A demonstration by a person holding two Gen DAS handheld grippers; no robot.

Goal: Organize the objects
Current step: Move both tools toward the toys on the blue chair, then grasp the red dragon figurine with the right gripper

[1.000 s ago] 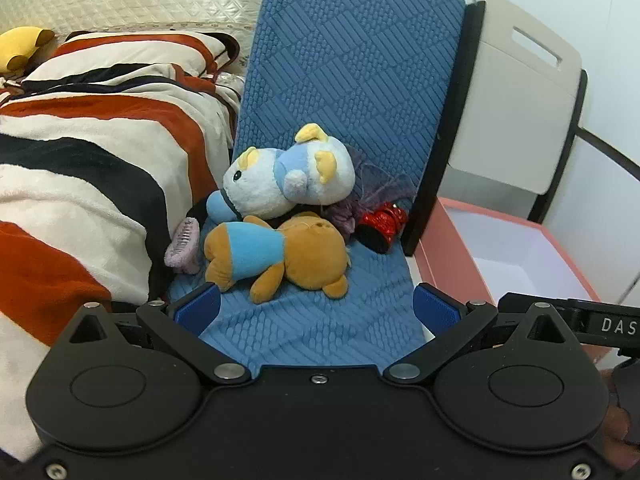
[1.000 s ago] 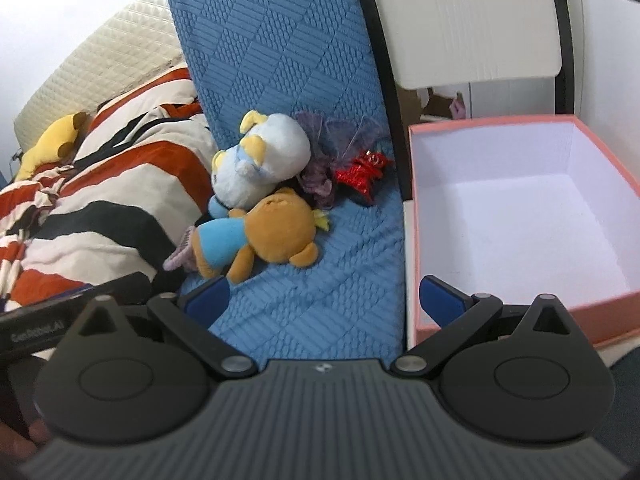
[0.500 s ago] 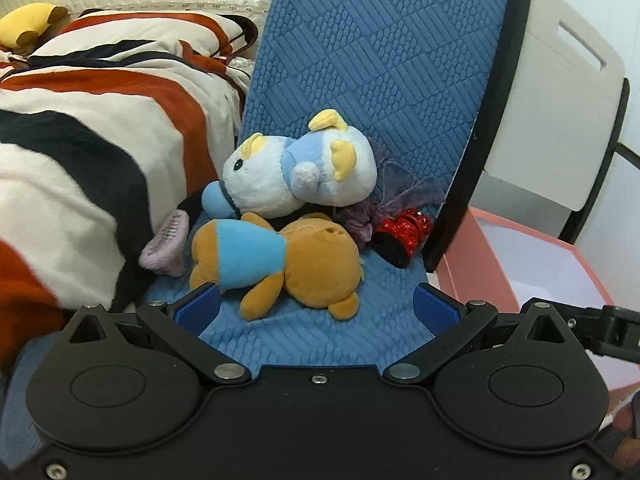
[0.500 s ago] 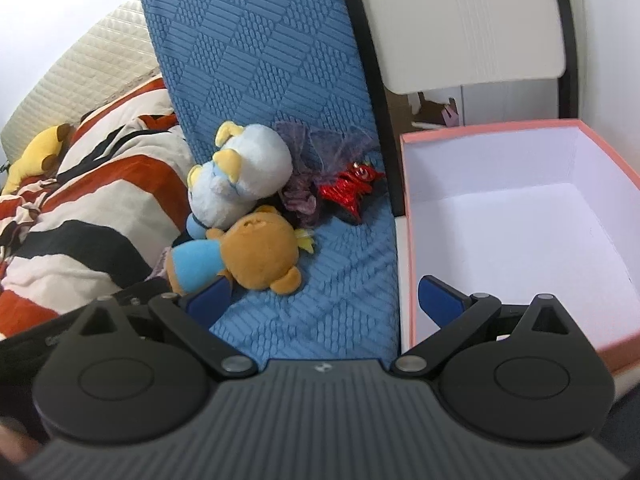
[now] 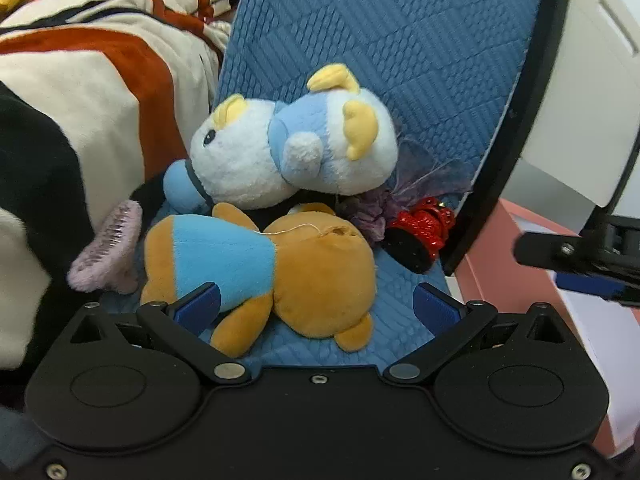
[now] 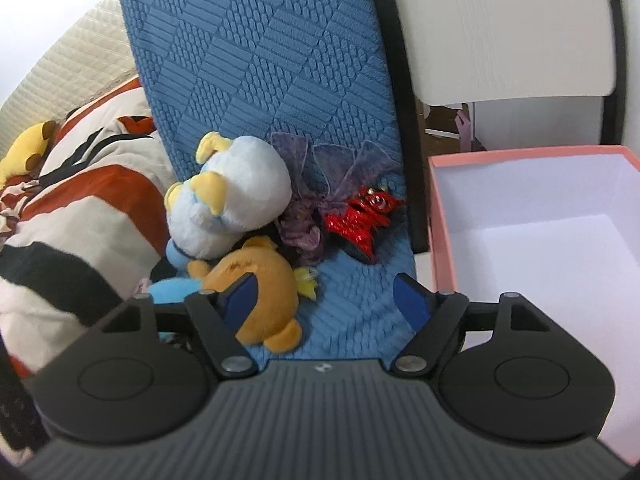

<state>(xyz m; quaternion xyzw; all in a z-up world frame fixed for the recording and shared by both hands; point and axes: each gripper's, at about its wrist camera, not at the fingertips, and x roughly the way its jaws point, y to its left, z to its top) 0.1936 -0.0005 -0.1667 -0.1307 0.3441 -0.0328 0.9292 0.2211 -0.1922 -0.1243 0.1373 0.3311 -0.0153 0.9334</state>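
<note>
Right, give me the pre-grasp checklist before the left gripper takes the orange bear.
1. Left gripper open: ok, the jaws stand wide apart.
2. Orange bear between the jaws: ok, it lies just ahead on the blue cushion.
3. Bear free of neighbours: not ok, the white and blue plush rests against its top.
4. Pink box ready to receive: ok, open with nothing visible inside.
5. Right gripper out of the way: cannot tell; open, near the bear's head.
</note>
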